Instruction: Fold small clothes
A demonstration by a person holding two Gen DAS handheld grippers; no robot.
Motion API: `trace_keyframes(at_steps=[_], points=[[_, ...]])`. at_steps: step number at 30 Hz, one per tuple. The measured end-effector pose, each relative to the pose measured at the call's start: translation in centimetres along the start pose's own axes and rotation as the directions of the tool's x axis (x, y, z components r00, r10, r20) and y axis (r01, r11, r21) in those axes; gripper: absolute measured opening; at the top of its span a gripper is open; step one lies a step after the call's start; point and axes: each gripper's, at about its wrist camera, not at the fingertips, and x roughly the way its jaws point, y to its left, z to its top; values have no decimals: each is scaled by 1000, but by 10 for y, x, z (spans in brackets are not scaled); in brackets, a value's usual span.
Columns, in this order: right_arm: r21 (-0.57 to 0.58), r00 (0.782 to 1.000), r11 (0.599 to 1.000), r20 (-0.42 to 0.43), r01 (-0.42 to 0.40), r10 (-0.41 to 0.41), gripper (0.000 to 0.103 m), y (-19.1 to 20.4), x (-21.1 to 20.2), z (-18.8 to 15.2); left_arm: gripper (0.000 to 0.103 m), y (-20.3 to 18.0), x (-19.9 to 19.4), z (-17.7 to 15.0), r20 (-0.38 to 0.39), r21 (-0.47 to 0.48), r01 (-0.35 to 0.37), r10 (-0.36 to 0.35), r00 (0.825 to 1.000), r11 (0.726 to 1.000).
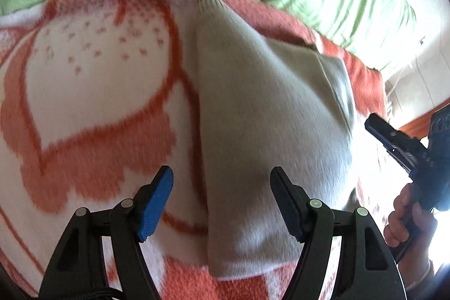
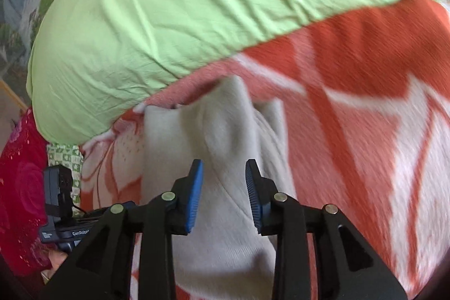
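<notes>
A folded cream knit garment lies on the orange-and-white blanket, just beyond the spread, empty left gripper; the right gripper hovers above it, parted, gripping nothing.

Your left gripper had black arms, silver pivot screws and a blue pad. Your right gripper matched it, with two ribbed blue pads.

Each camera sits on its own gripper and looks steeply down along the fingers, close above the bed. Both views share the grey knit garment on the orange-and-white blanket.
</notes>
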Motion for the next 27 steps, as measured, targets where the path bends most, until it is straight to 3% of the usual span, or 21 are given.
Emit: trace_keyframes(at_steps=[2, 4, 6, 7, 8, 9, 13, 18, 21, 23, 25, 27], points=[[-3, 998, 998, 6, 56, -56, 39, -2, 11, 6, 72, 3, 3, 10, 4, -20, -2, 3, 1000, 1000], [31, 1000, 999, -19, 19, -18, 45, -8, 26, 10, 72, 5, 8, 21, 1, -36, 4, -4, 1000, 999], [35, 997, 998, -59, 46, -44, 46, -12, 44, 12, 73, 2, 17, 30, -8, -42, 7, -7, 1000, 999], [36, 997, 998, -71, 44, -41, 44, -14, 49, 13, 73, 1, 20, 31, -10, -43, 2, -2, 1000, 999], [37, 997, 999, -80, 22, -19, 15, -13, 52, 14, 73, -1, 23, 34, -10, -43, -4, 3, 1000, 999], [41, 997, 999, -76, 3, 0, 8, -14, 51, 16, 73, -3, 25, 37, -9, -40, -6, 6, 1000, 999], [79, 999, 996, 25, -37, 35, 7, -25, 26, 24, 74, -9, 32, 51, 4, -31, -19, 19, 1000, 999], [127, 1000, 992, -29, 15, -11, 7, -55, 58, 13, 80, -18, 63, 64, -12, -8, -68, 68, 998, 998], [133, 1000, 991, -19, 8, -5, 7, -55, 58, 9, 80, -16, 62, 64, -18, -22, -53, 53, 998, 998], [128, 1000, 992, -2, -8, 8, 10, -53, 45, 8, 80, -13, 54, 61, -19, -25, -38, 37, 999, 999], [112, 1000, 994, 8, 6, -7, 25, -48, 29, 4, 80, -7, 44, 54, -23, -32, -21, 21, 1000, 999], [107, 999, 994, 39, 17, -22, 49, -46, 7, -3, 80, 0, 35, 42, -24, -54, 12, -13, 1000, 998]])
